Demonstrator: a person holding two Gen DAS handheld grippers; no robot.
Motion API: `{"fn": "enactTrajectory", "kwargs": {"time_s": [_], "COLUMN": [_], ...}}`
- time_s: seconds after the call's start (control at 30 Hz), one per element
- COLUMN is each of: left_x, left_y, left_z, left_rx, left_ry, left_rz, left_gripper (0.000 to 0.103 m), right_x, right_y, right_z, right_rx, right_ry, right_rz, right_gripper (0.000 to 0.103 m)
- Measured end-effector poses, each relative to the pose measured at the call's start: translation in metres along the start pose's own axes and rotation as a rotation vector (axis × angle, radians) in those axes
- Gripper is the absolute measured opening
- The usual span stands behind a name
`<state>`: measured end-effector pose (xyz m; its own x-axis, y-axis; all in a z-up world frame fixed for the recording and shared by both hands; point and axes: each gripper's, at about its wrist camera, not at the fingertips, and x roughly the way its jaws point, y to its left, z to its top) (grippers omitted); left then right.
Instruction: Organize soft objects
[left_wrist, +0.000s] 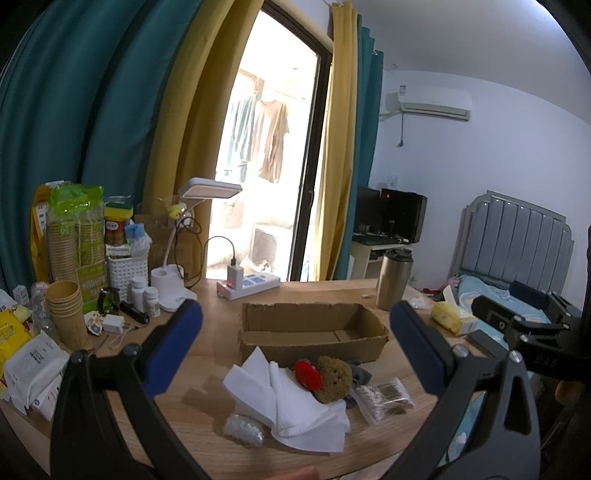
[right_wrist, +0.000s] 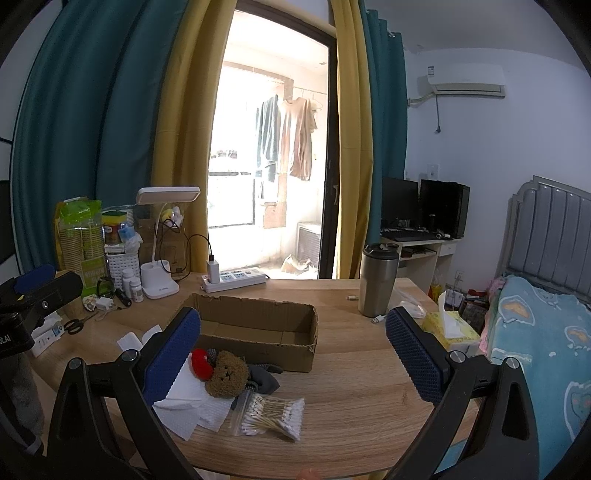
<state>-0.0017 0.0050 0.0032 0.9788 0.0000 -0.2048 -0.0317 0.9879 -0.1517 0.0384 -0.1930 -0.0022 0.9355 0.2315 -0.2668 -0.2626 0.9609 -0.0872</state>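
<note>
An empty cardboard box (left_wrist: 314, 330) (right_wrist: 258, 332) lies on the wooden table. In front of it sit a brown teddy bear (left_wrist: 334, 378) (right_wrist: 227, 374) with a red plush piece (left_wrist: 307, 374) (right_wrist: 201, 363), a grey cloth (left_wrist: 360, 373) (right_wrist: 264, 380), white tissues (left_wrist: 295, 402) (right_wrist: 188, 402), a bag of cotton swabs (left_wrist: 384, 400) (right_wrist: 271, 415) and a bubble-wrap piece (left_wrist: 243, 430). My left gripper (left_wrist: 295, 350) is open and empty above the pile. My right gripper (right_wrist: 293, 354) is open and empty, to the right of the bear.
A steel tumbler (left_wrist: 393, 278) (right_wrist: 378, 278), power strip (right_wrist: 234, 278), desk lamp (right_wrist: 159, 258), paper cups (left_wrist: 68, 314) and packets crowd the table's back and left. A yellow tissue pack (right_wrist: 452, 328) sits at the right edge. A bed (right_wrist: 535, 332) stands to the right.
</note>
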Motion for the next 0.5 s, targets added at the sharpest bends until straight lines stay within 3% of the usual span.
{"fn": "enactTrajectory", "kwargs": {"time_s": [0.5], "left_x": [0.0004], "left_y": [0.0010], "left_z": [-0.0016], "left_rx": [-0.001], "left_ry": [0.001], "left_rz": [0.003], "left_gripper": [0.102], "right_x": [-0.0005], "right_y": [0.0009], "right_z": [-0.0002], "right_rx": [0.000], "right_ry": [0.000], "right_rz": [0.001], "right_gripper": [0.103]}}
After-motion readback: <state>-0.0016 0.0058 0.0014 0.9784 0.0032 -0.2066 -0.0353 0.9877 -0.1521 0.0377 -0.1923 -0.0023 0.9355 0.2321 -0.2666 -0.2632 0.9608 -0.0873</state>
